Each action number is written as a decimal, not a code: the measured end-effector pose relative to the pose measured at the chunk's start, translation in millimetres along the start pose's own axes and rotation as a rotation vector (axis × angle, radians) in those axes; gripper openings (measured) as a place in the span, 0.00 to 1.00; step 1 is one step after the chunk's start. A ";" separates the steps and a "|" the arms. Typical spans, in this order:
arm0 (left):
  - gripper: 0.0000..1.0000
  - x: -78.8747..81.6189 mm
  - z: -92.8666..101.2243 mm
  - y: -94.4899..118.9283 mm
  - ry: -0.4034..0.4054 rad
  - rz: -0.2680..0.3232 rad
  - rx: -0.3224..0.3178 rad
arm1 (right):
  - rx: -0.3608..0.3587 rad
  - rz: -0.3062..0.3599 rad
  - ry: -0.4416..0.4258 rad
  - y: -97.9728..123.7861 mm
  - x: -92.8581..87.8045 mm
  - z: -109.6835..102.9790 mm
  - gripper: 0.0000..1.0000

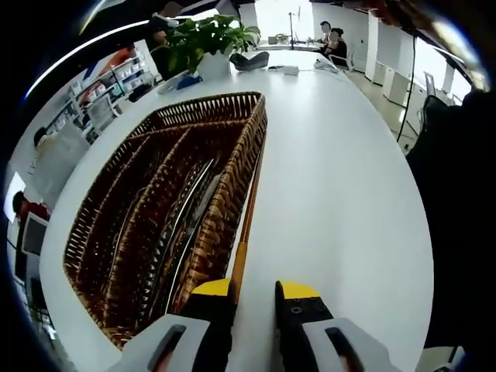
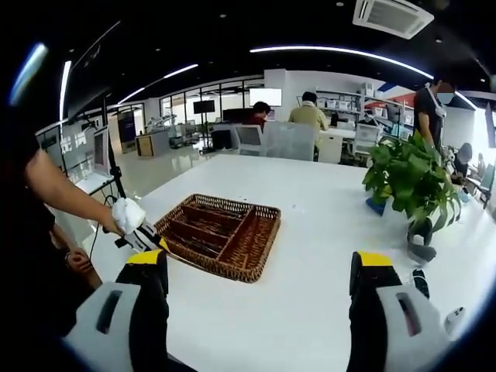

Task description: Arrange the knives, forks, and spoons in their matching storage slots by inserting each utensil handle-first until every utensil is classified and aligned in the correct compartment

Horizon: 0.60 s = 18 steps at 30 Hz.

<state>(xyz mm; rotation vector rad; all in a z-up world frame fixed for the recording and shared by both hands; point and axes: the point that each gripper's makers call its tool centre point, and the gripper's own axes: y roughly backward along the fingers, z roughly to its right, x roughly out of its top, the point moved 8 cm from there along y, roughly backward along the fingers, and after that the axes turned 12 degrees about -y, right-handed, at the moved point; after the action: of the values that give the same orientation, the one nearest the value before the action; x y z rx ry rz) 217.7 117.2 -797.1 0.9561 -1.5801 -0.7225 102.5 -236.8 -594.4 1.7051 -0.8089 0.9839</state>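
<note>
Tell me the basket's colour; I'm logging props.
Brown woven wicker basket, clearest in the left gripper view.

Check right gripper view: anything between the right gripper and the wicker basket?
Nothing there: bare white table separates the right gripper from the wicker basket. The left gripper reaches the basket's near-left edge.

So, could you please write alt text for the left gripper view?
A brown wicker basket with long compartments holding cutlery sits on a white table. The left gripper, yellow-tipped, points along its right side, beside an orange stick. A potted plant stands beyond.
</note>
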 end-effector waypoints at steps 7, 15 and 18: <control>0.14 0.8 0.7 1.1 -0.010 -0.003 0.005 | 0.001 0.006 0.001 0.0 1.4 1.5 0.99; 0.15 0.3 0.0 -1.8 -0.027 -0.021 0.013 | -0.002 0.001 -0.007 1.4 -2.3 4.3 0.99; 0.10 -0.9 3.6 -5.4 0.007 -0.010 -0.018 | -0.001 0.000 -0.006 1.2 -3.3 5.2 0.99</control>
<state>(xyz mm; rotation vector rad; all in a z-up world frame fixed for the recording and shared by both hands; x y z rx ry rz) 215.3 115.2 -802.9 0.9535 -1.5615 -0.7387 101.3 -241.8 -597.9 1.7084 -0.8133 0.9785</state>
